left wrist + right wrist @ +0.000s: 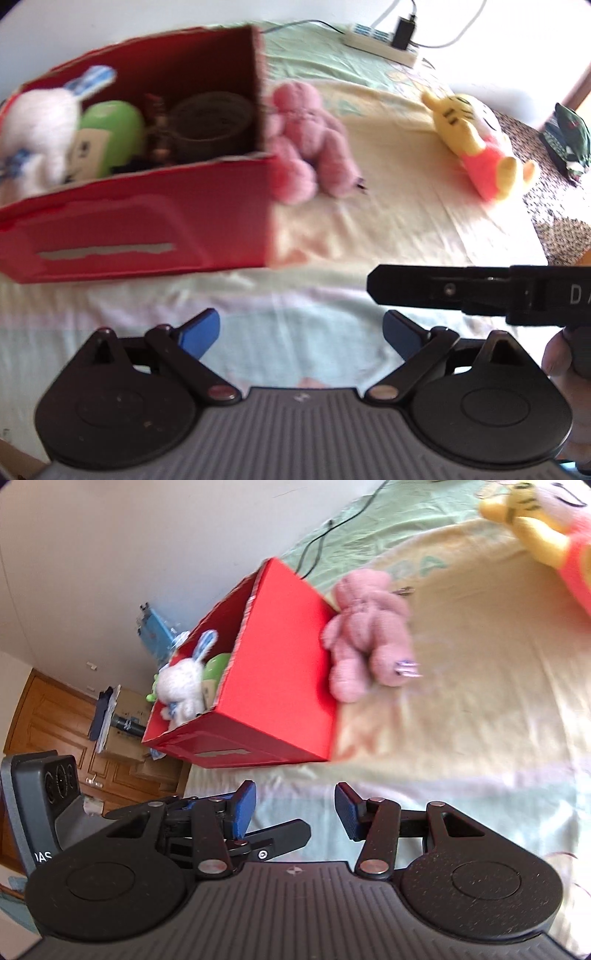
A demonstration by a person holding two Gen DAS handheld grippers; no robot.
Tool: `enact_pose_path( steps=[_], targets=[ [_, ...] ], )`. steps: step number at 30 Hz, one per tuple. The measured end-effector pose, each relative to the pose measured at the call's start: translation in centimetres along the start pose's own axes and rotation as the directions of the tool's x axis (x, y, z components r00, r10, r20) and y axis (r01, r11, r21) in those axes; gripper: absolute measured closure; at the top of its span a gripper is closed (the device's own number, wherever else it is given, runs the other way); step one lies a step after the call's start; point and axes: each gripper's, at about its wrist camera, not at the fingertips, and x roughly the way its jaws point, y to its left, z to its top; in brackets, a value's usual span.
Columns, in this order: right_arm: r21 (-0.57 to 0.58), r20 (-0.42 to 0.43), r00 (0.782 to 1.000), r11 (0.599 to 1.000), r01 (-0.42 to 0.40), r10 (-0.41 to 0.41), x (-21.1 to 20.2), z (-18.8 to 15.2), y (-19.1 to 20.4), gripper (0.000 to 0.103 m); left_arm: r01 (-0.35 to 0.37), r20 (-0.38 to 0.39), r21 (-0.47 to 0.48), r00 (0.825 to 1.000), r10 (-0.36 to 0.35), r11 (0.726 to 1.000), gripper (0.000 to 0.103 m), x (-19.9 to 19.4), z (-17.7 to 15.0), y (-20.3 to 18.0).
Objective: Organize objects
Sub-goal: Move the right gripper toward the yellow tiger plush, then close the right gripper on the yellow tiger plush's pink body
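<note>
A red cardboard box (147,218) (280,672) stands on the bed and holds a white plush rabbit (40,133) (183,681), a green toy (110,136) and a dark round tin (212,125). A pink plush bear (310,144) (369,635) lies against the box's right side. Farther right lies a yellow plush in a red shirt (476,144) (546,528). My left gripper (301,334) is open and empty, low over the sheet in front of the box. My right gripper (295,812) is open and empty too, and in the left wrist view it shows side-on, its fingers (424,286) at the right.
A white power strip (380,42) with a black plug and cables lies at the far edge of the bed. A dark patterned item (569,144) sits at the far right. A hand (561,362) holds the right gripper. Wooden cabinets (74,738) stand beyond the bed.
</note>
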Motion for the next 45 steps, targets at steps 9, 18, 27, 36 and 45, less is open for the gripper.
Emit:
enact_pose_path(
  steps=[9,18,27,36,45],
  targets=[
    [0.078,0.017,0.999,0.996,0.033,-0.034,-2.6,-0.2,-3.8,0.051,0.025,-0.043,0.058,0.999,-0.023,0.998,0.008,2.1,0.3,-4.9],
    [0.156,0.086,0.995,0.987,0.04,-0.053,-6.1,0.1,-8.0,0.051,0.085,-0.059,0.109,0.995,-0.078,0.99,0.008,3.9,1.6,-9.5],
    [0.311,0.244,0.962,0.95,0.042,-0.123,-10.9,0.8,-14.2,0.051,0.19,-0.055,0.186,0.982,-0.183,0.964,0.008,6.2,4.4,-14.1],
    [0.416,0.479,0.859,0.908,-0.044,-0.178,-17.2,3.0,-19.1,0.051,0.325,0.004,0.204,0.943,-0.333,0.924,0.008,7.8,9.3,-17.7],
    [0.377,0.521,0.837,0.925,-0.049,-0.168,-16.7,8.8,-21.8,0.051,0.407,0.019,0.144,0.91,-0.414,0.902,0.008,10.0,14.3,-18.1]
  ],
)
